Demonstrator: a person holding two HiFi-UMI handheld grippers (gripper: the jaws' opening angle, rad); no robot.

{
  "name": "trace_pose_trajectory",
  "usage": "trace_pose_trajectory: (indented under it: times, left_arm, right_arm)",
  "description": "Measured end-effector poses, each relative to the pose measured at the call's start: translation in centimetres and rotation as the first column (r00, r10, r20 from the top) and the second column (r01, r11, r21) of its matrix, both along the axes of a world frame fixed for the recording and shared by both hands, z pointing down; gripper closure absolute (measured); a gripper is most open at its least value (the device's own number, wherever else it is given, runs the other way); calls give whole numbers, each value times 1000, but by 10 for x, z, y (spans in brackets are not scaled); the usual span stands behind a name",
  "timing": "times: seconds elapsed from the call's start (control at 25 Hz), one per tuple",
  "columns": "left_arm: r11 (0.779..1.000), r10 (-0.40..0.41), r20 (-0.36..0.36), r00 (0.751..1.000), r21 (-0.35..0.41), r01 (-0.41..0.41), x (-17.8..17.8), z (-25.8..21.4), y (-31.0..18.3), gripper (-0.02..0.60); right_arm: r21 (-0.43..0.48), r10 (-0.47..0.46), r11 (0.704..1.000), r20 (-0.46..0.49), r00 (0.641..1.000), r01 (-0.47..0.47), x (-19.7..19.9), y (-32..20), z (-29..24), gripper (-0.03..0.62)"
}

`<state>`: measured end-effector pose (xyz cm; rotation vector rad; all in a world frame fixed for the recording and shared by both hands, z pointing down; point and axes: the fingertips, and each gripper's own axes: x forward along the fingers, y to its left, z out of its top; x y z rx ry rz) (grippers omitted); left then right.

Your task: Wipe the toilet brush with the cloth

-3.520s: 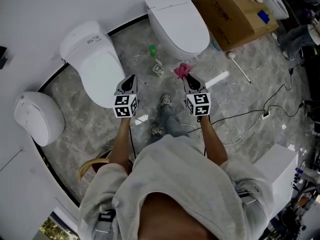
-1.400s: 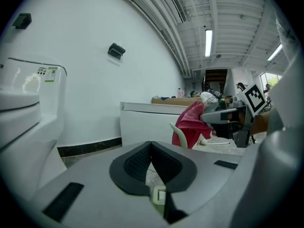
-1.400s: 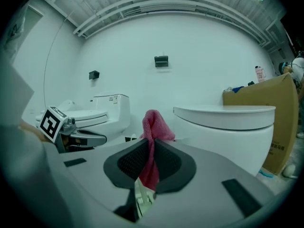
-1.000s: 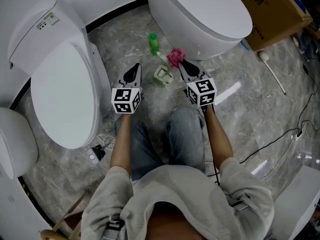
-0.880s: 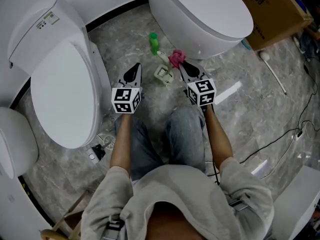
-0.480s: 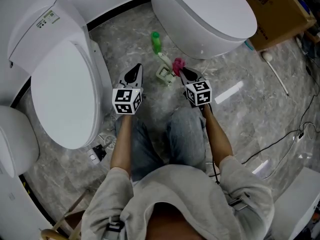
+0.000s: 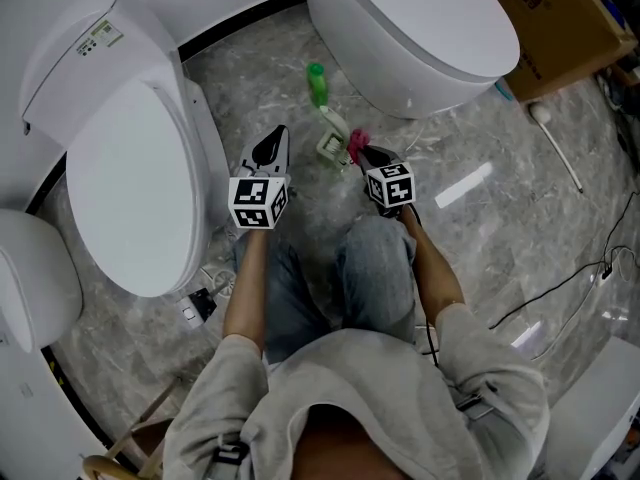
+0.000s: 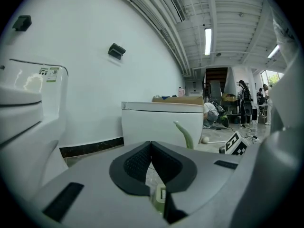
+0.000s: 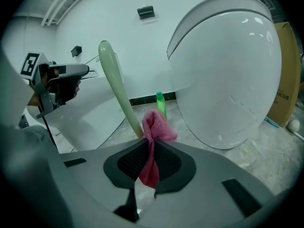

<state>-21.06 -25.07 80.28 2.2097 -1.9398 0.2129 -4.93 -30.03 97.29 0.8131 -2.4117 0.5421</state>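
The person is crouched on the grey marbled floor, with a white toilet with its lid shut to the left and a second toilet just ahead, and holds a tool in each hand. The right tool is clamped on a pink cloth. The cloth is pinched between the jaws, with a bunch of it poking out past the tips and a tail hanging down behind them. It sits right up against the lower part of the toilet brush, whose pale green handle leans up and to the left in the right gripper view. I can't tell whether cloth and handle actually touch.

From above, the brush stands just ahead of the person's knees with its foot in a small pale holder on the floor. It is between the 2 tools and closer to the right one. The left tool has its jaws together with nothing in them. It hangs to the left of the brush, apart from it.

A small green object stands on the floor past the holder, near the second toilet's base. A cardboard box sits further right, and black cables trail across the floor.
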Motion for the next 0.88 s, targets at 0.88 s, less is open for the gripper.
trace_pose_trajectory:
  times: [0.88]
  left_arm:
    - [998, 41, -28, 999, 44, -40, 25, -17, 18, 561]
  right_arm:
    - [393, -74, 918, 272, 960, -40, 5, 2, -254, 536]
